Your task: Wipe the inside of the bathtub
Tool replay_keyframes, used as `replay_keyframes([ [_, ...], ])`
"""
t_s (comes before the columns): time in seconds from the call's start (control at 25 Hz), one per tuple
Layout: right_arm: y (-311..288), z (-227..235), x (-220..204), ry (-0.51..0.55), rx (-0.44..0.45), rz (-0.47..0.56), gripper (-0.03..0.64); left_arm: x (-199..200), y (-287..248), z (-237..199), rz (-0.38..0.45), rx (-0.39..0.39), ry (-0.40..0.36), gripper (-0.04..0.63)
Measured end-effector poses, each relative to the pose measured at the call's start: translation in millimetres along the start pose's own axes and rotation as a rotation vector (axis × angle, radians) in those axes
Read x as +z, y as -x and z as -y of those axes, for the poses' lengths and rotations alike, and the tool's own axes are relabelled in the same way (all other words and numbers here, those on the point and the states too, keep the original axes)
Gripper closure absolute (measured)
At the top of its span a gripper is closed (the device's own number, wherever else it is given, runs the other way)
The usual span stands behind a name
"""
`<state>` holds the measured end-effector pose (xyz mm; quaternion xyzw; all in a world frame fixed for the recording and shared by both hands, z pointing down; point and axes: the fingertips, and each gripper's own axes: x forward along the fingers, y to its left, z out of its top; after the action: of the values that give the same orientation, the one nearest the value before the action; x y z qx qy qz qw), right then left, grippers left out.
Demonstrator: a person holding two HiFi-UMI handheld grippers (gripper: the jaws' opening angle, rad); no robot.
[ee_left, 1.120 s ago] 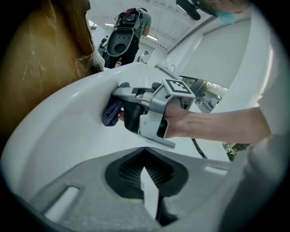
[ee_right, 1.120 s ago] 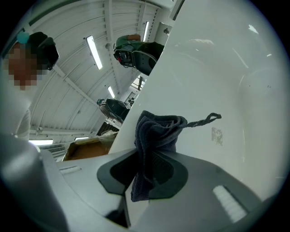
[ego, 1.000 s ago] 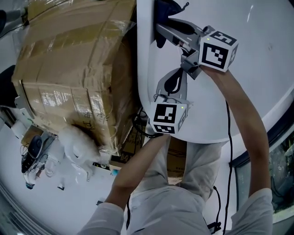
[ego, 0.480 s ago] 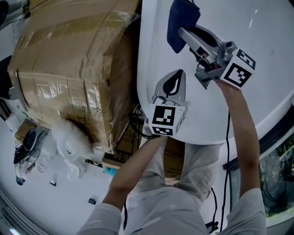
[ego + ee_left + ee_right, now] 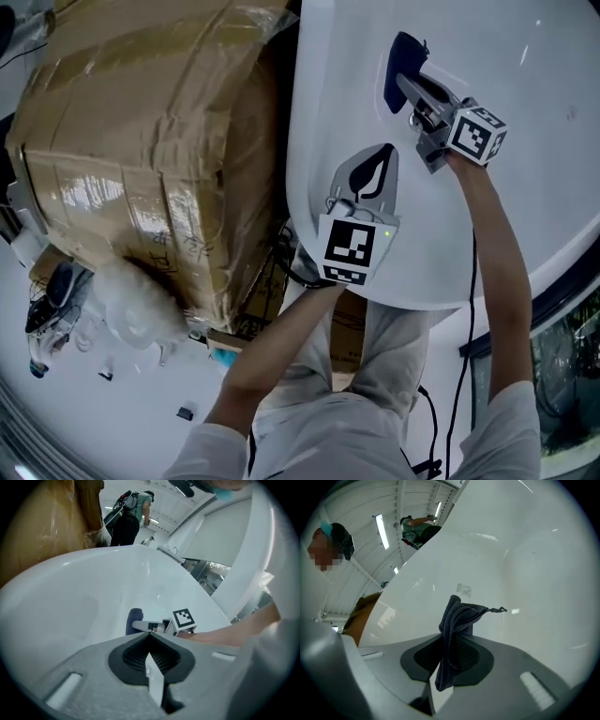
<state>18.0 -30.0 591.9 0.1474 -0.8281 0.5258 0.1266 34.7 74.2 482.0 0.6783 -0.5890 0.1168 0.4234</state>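
On the white inner wall of the bathtub (image 5: 525,141), toward 12 o'clock in the head view, the dark cloth (image 5: 392,67) sits clamped in my right claw (image 5: 409,86), its long fold running 12 to 6, while my left claw (image 5: 380,155), jaws together on nothing, rests at the cloth's 7 o'clock, farther off.

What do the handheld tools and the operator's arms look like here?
Both tools, left tool and right tool, are grey with dark pads and carry a cube of black-and-white square markers. A black cable hangs beside the right arm. Short pale sleeves.
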Motion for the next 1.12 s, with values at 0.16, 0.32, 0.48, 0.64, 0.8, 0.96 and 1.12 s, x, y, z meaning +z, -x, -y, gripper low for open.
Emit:
replay_keyframes([
  [0.16,-13,42,-28,-0.01,-0.063,-0.016,0.563,-16,-10,-4,0.007,0.012,0.006,0.597],
  [0.32,-26,72,-63,-0.049,-0.132,-0.055,0.563,-34,-8,-3,-0.016,0.011,0.001,0.597],
  [0.48,-40,102,-84,-0.056,-0.194,-0.101,0.563,-35,-11,1,-0.006,-0.008,-0.001,0.597],
  [0.64,-52,122,-107,-0.071,-0.25,-0.136,0.566,-40,-12,4,-0.007,-0.026,0.009,0.597],
  [0.8,-65,127,-128,-0.089,-0.261,-0.164,0.568,-41,-12,7,-0.003,-0.042,0.001,0.597],
  [0.96,-77,115,-131,-0.089,-0.208,-0.168,0.566,-39,-12,6,0.006,-0.048,0.003,0.597],
  [1.12,-81,99,-128,-0.123,-0.15,-0.151,0.568,-39,-12,5,0.001,-0.042,0.007,0.597],
])
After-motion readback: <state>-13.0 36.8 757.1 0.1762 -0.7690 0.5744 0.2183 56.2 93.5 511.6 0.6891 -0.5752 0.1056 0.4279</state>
